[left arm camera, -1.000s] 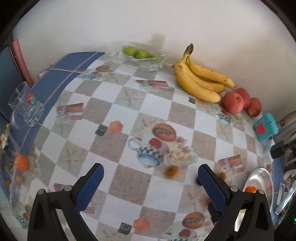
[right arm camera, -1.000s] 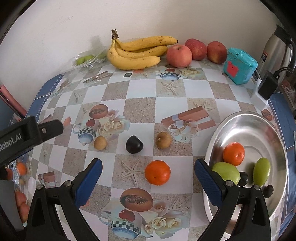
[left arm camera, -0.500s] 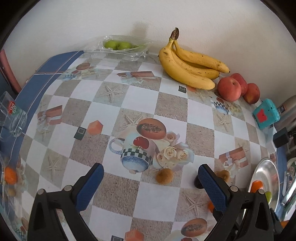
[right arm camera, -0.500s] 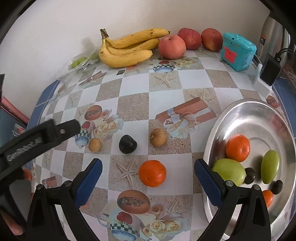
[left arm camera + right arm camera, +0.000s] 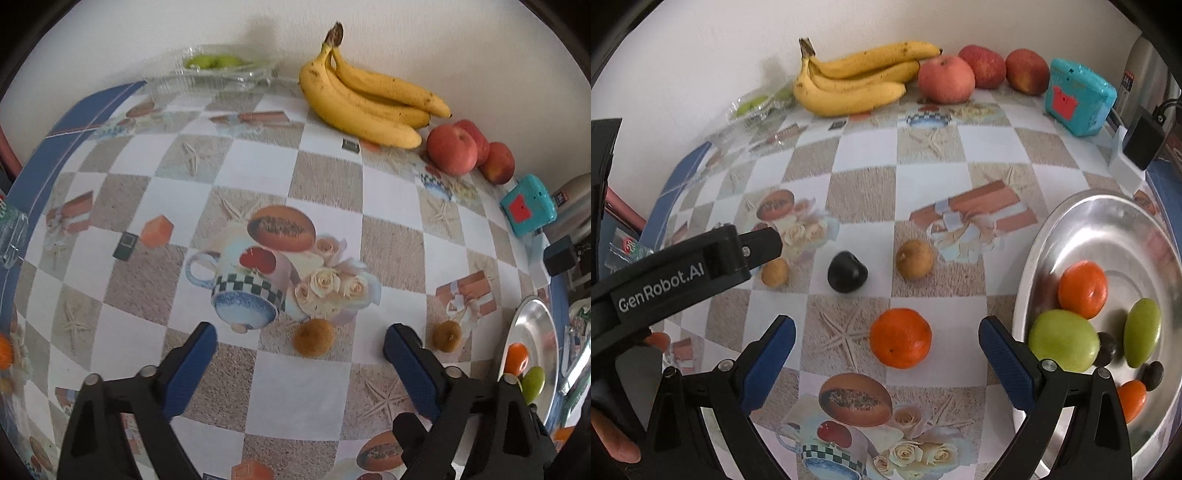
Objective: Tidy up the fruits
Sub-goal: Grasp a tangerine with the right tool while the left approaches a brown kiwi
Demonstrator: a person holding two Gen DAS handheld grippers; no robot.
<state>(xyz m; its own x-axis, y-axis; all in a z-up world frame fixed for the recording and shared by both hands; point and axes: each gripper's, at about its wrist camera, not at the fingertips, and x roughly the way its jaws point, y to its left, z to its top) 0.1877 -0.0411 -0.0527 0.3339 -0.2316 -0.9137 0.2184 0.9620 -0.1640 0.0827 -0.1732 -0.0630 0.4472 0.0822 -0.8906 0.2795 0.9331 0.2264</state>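
Observation:
My left gripper (image 5: 297, 341) is open just above the table, and a small brown fruit (image 5: 313, 336) lies between its fingertips. A second brown fruit (image 5: 447, 335) lies right of it. My right gripper (image 5: 886, 341) is open and an orange (image 5: 900, 338) lies between its fingers. Ahead of it lie a dark plum (image 5: 847, 272), a brown fruit (image 5: 915, 259) and another brown fruit (image 5: 774, 272) beside the left gripper's finger (image 5: 701, 262). The steel plate (image 5: 1115, 221) on the right holds oranges, green fruits and dark fruits.
Bananas (image 5: 365, 107) and red apples (image 5: 452, 149) lie along the back wall. A clear box of green fruit (image 5: 221, 66) stands at the back left. A teal box (image 5: 1078, 98), a kettle (image 5: 1145, 74) and a black adapter (image 5: 1143, 138) stand at the back right.
My left gripper moved forward and to the right, closing in on the small brown fruit. My right gripper moved forward toward the orange. Both stayed open.

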